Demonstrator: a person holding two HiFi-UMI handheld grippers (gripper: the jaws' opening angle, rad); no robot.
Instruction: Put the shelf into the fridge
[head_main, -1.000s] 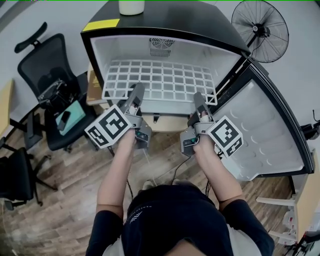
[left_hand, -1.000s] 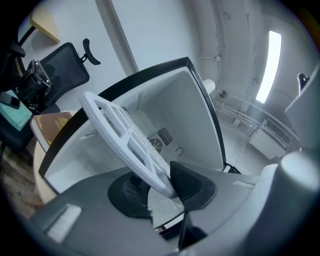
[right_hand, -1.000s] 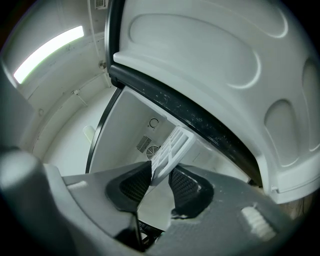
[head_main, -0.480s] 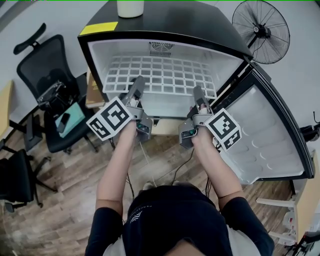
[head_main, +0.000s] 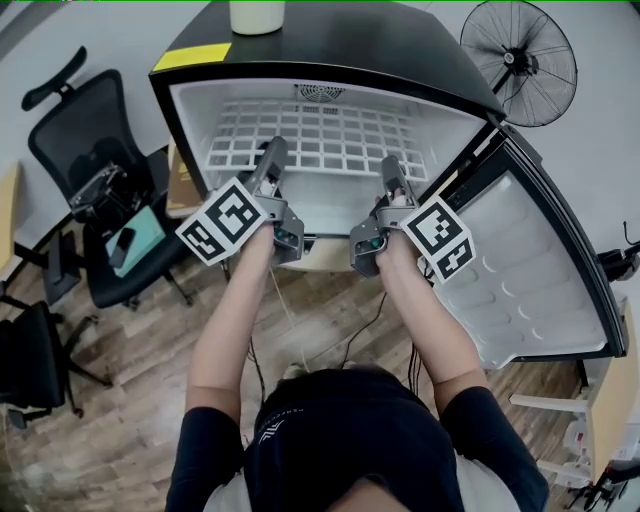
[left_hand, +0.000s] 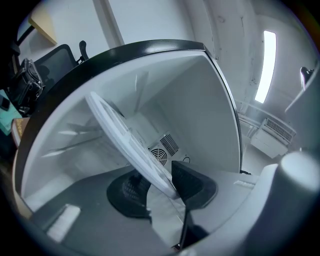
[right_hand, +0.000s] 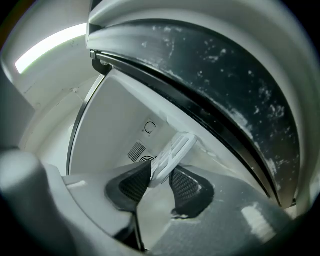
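The white wire shelf lies level inside the open black fridge, its front edge held from both sides. My left gripper grips the front rim at the left, my right gripper at the right. In the left gripper view the shelf's rim runs between the pads of the left gripper; those jaws are opening, with the pads still on it. In the right gripper view the shelf's edge sits pinched in the right gripper, whose jaws are also opening.
The fridge door stands open to the right. A pale cup and a yellow note sit on the fridge top. A black office chair stands at the left, a floor fan at the back right.
Both grippers have moved forward with the shelf, which has slid deeper into the fridge, its front edge now inside the opening.
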